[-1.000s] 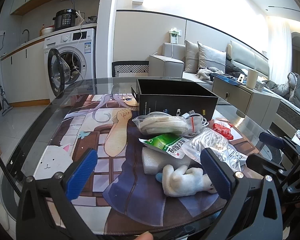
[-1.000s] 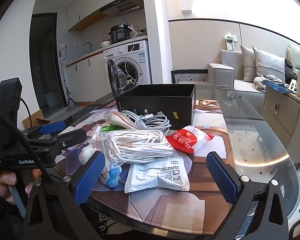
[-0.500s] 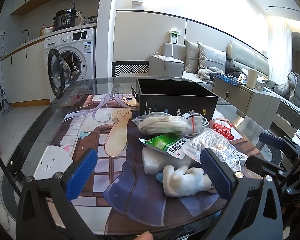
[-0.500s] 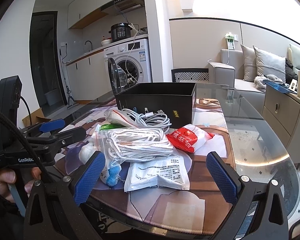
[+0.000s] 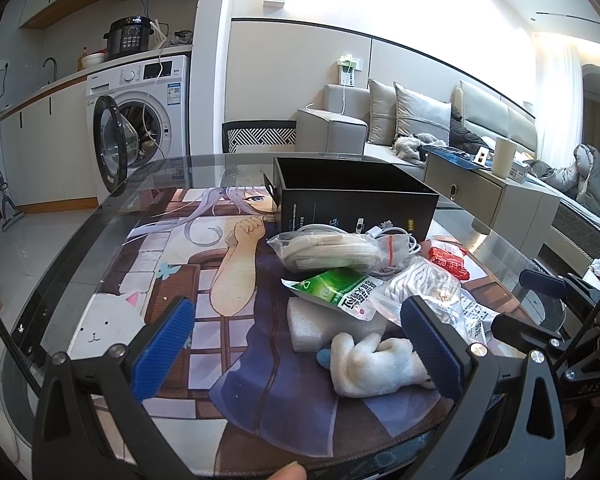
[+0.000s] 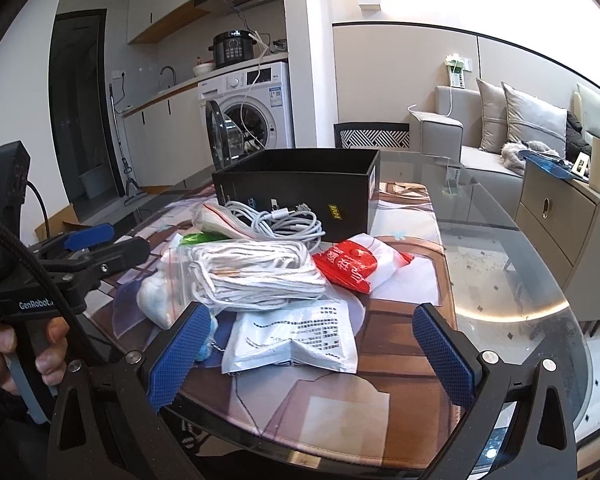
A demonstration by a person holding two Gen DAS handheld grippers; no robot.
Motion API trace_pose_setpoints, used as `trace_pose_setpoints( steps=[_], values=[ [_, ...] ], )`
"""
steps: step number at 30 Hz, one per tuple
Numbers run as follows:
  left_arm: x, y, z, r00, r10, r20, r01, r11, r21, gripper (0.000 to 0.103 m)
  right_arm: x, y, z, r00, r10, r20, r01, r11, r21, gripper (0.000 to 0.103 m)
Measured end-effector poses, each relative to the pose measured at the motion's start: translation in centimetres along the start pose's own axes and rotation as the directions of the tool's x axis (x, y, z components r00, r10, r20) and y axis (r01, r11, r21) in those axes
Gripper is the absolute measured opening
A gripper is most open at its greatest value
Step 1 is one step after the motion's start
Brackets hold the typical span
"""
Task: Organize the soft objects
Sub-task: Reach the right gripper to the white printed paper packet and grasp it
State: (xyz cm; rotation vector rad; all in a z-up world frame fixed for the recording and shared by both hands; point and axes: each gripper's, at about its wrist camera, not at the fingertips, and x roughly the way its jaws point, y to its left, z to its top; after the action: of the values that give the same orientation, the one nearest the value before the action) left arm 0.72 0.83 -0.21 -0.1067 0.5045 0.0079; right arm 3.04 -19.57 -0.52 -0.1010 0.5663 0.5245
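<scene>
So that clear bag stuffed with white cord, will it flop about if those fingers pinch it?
Probably. The bag of white cord is thin clear plastic around loose coils, so it would likely sag and shift when lifted. Its glossy film looks slippery, so a pinch may slide. It lies atop the white printed pouch, so pushing it could drag that along.

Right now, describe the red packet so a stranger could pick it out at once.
Start at the open black box on the glass table. In the pile in front of it, look to the side nearest the sofa: the red packet lies beside the clear bag of white cord. It is the only bright red thing there, printed with white characters.
</scene>
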Motion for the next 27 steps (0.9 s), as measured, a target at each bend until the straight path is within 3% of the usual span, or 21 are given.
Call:
trace_pose_setpoints(
  steps=[13,27],
  values=[
    [0.6,0.1,0.7,1.0,0.005,0.01,-0.005,1.0,0.031,0.103,1.6,0.1,-0.2,0.996,-0.016,-0.088,0.012,0.999,-0.038,0.103],
    [1.2,0.4,1.2,0.999,-0.039,-0.03,0.041,0.997,0.058,0.103,3.2,0.4,-0.4,0.987,0.015,-0.162,-0.023,0.998,-0.05,0.103]
  ],
)
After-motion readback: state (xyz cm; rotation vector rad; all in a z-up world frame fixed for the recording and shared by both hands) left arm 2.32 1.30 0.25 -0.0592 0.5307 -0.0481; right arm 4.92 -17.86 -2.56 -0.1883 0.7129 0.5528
